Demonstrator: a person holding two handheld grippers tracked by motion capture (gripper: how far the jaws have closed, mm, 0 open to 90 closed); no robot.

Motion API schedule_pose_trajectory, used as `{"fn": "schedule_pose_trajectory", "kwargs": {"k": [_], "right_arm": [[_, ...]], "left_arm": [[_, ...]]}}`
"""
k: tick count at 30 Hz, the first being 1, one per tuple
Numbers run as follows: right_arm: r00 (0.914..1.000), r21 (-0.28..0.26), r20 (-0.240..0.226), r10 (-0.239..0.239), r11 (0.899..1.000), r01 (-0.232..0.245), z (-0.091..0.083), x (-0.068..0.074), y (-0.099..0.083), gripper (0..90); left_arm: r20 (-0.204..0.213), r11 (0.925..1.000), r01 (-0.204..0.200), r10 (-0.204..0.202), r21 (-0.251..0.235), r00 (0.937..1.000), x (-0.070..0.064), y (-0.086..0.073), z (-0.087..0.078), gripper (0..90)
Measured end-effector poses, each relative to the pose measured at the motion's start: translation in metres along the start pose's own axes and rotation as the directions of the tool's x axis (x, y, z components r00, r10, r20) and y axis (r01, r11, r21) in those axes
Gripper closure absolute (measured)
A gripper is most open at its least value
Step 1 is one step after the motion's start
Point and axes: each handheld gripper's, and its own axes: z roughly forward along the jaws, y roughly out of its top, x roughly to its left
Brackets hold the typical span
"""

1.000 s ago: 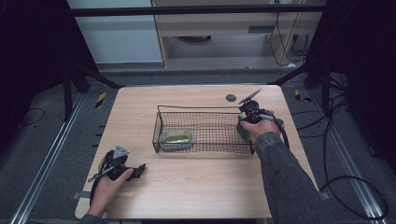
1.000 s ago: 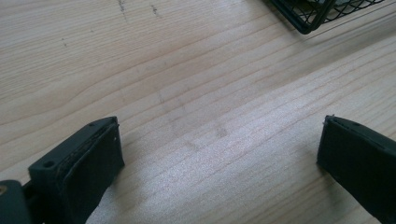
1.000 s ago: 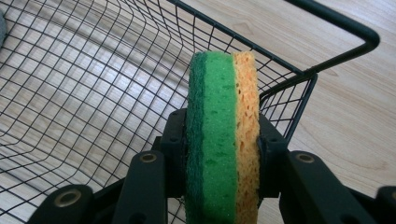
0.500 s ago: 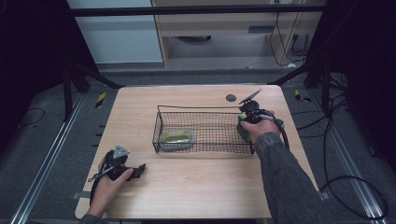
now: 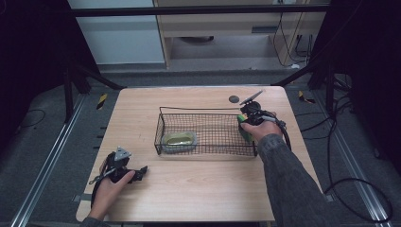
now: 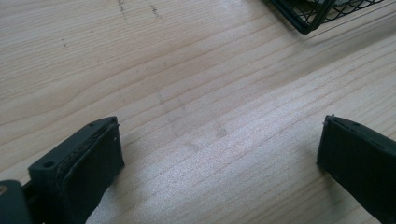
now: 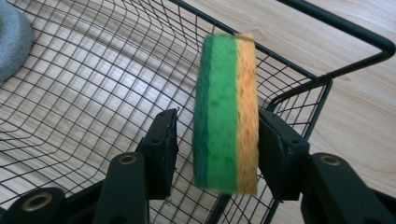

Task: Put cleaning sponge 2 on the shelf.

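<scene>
1. Your right gripper (image 7: pixel 215 140) sits at the right end of the wire basket (image 5: pixel 205 111), over the corner nearest you, per the high view (image 5: pixel 249 119).
2. Sponge (image 7: pixel 227 112) stands on edge between its jaws: green scouring layer toward the left jaw, yellow-orange layer against the right jaw.
3. Claw state, right: narrow but not clamped. In the right gripper view a gap shows between the left jaw pad and the green face; the right pad looks to be touching the yellow side. I can't tell if the sponge is still carried or already resting on the mesh; its lower end is hidden behind the jaws.
4. Sponge position: inside the basket's right end, just beside the end wall. In the high view it shows as a green block (image 5: pixel 244 128) under your right hand (image 5: pixel 260 127).
5. Other contents: a grey-rimmed dish (image 5: pixel 179 139) with something yellowish-green in it, at the basket's left end, well apart from the sponge. Its grey edge shows top left in the right gripper view (image 7: pixel 11 37).
6. Your left gripper (image 6: pixel 219 154) is wide open, holding nothing, low over bare table (image 6: pixel 187 70). High view puts it at the near left of the table (image 5: pixel 137 174), well apart from the basket; a basket corner (image 6: pixel 308 18) shows in the left gripper view.
7. Small dark round disc (image 5: pixel 234 99) lies on the table beyond the basket, near its far right corner.
</scene>
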Motion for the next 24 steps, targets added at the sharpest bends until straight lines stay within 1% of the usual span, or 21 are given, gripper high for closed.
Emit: {"fn": "schedule_pose_trajectory", "kwargs": {"k": [2, 4, 6, 7, 12, 13, 17, 22, 24], "right_arm": [[1.0, -0.001, -0.001, -0.004, 1.0, 0.004, 0.0, 0.001, 0.0, 48.8], [1.0, 0.0, -0.004, 0.004, 1.0, -0.004, -0.001, 0.003, 0.001, 48.5], [1.0, -0.005, -0.008, 0.001, 1.0, -0.001, -0.002, 0.005, 0.002, 48.2], [0.9999, -0.007, -0.008, -0.009, 1.0, 0.009, -0.002, 0.006, 0.002, 47.7], [0.9999, -0.003, -0.014, -0.008, 1.0, 0.008, -0.002, 0.009, 0.002, 47.5], [0.9998, -0.001, -0.015, -0.016, 1.0, 0.016, -0.001, 0.009, 0.002, 47.3], [0.9997, 0.004, -0.021, -0.012, 1.0, 0.012, -0.002, 0.012, 0.002, 47.1], [0.9992, 0.001, -0.031, -0.023, 1.0, 0.023, -0.002, 0.016, 0.003, 45.9], [0.9992, 0.002, -0.029, -0.027, 1.0, 0.027, -0.001, 0.016, 0.003, 45.4]], "left_arm": [[0.0, 1.0, 0.001, -0.001, 0.0, 1.0, 0.0, 0.0, 0.0, 0.0], [0.0, 1.0, 0.002, -0.002, 0.0, 1.0, 0.0, 0.0, 0.0, 0.0], [0.001, 1.0, 0.001, -0.001, 0.0, 1.0, 0.0, 0.0, 0.0, 0.0], [0.001, 1.0, 0.001, -0.001, 0.0, 1.0, 0.0, 0.0, 0.0, 0.0], [0.001, 1.0, 0.001, -0.001, 0.0, 1.0, 0.0, 0.0, 0.0, 0.0], [0.001, 1.0, 0.001, -0.001, 0.0, 1.0, 0.0, 0.0, 0.0, 0.0], [0.001, 1.0, 0.001, -0.001, 0.0, 1.0, 0.0, 0.0, 0.0, 0.0], [0.002, 1.0, 0.0, 0.0, 0.0, 1.0, 0.0, 0.0, 0.0, 0.0], [0.002, 1.0, 0.0, 0.0, 0.0, 1.0, 0.0, 0.0, 0.0, 0.0]]}}
